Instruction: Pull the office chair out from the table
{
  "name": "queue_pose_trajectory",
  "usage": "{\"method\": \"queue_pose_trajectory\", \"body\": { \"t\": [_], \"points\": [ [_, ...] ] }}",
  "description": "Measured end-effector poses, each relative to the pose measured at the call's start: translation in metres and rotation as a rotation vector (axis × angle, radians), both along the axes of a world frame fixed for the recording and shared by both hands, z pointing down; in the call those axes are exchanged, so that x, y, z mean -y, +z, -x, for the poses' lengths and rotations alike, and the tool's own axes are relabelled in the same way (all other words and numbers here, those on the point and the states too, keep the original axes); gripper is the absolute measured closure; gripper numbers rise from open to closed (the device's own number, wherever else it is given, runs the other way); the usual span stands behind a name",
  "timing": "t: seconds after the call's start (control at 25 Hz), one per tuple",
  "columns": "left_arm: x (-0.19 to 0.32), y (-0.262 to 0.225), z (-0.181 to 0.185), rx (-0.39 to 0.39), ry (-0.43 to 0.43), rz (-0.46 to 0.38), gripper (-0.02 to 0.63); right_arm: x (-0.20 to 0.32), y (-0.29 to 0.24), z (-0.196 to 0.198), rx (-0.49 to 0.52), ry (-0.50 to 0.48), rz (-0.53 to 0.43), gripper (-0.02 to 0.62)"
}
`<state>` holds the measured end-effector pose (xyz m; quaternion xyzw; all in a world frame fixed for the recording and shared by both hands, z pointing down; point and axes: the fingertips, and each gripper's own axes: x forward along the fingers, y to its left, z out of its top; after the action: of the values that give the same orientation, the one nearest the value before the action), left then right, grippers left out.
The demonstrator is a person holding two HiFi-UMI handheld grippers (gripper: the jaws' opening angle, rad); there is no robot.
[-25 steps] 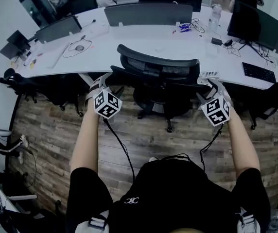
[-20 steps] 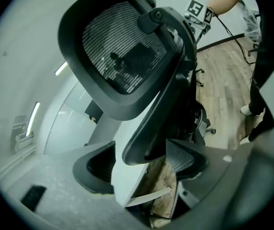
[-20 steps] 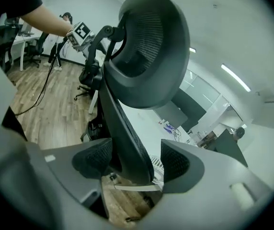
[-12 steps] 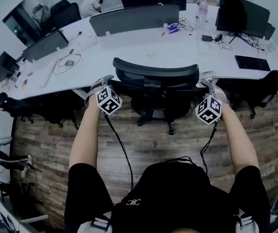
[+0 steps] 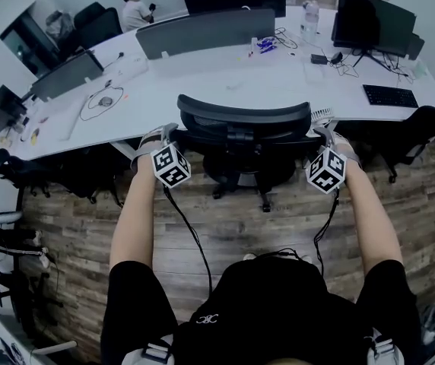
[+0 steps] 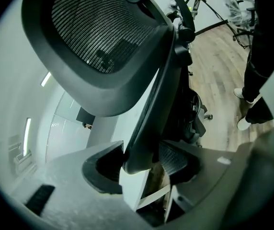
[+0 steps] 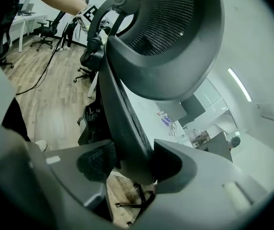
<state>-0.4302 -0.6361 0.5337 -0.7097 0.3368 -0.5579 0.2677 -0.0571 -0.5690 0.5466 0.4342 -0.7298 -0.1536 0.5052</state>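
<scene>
A black mesh-backed office chair [image 5: 244,116] stands tucked against the curved white table [image 5: 225,71]. My left gripper [image 5: 170,130] is at the left side edge of its backrest and my right gripper [image 5: 320,131] at the right side edge. In the left gripper view the backrest [image 6: 103,42] rises overhead, and its frame edge sits between the closing jaws of the left gripper [image 6: 141,159], both pads touching it. In the right gripper view the backrest [image 7: 170,37] edge likewise runs down between the closing jaws of the right gripper [image 7: 132,164], pads against it.
Other black chairs stand to the left [image 5: 65,166] and right [image 5: 423,128] of this one. The table carries monitors [image 5: 369,21], a keyboard [image 5: 388,95] and cables. A wooden floor [image 5: 225,211] lies between me and the chair. A person [image 5: 135,10] sits far off.
Both grippers have sunk a little and settled onto the backrest's side edges. The left one also moved inward toward the chair. The chair stands where it was.
</scene>
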Motion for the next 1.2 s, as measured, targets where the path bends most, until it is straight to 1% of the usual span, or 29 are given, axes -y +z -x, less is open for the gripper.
{"method": "queue_pose_trajectory", "body": {
  "t": [0.16, 0.56, 0.84, 1.2],
  "points": [
    [-0.019, -0.001, -0.002, -0.002, 0.022, 0.0, 0.395, -0.013, 0.0, -0.003, 0.002, -0.01, -0.006, 0.356],
    [-0.082, 0.0, -0.015, -0.039, 0.059, -0.009, 0.405, -0.051, 0.004, -0.019, -0.015, -0.013, -0.006, 0.353],
    [-0.133, 0.001, -0.02, -0.032, 0.012, -0.002, 0.408, -0.081, 0.005, -0.028, -0.007, -0.037, -0.016, 0.348],
    [-0.197, 0.003, -0.03, -0.023, -0.069, 0.01, 0.408, -0.121, 0.007, -0.039, -0.018, -0.091, -0.002, 0.348]
  ]
}}
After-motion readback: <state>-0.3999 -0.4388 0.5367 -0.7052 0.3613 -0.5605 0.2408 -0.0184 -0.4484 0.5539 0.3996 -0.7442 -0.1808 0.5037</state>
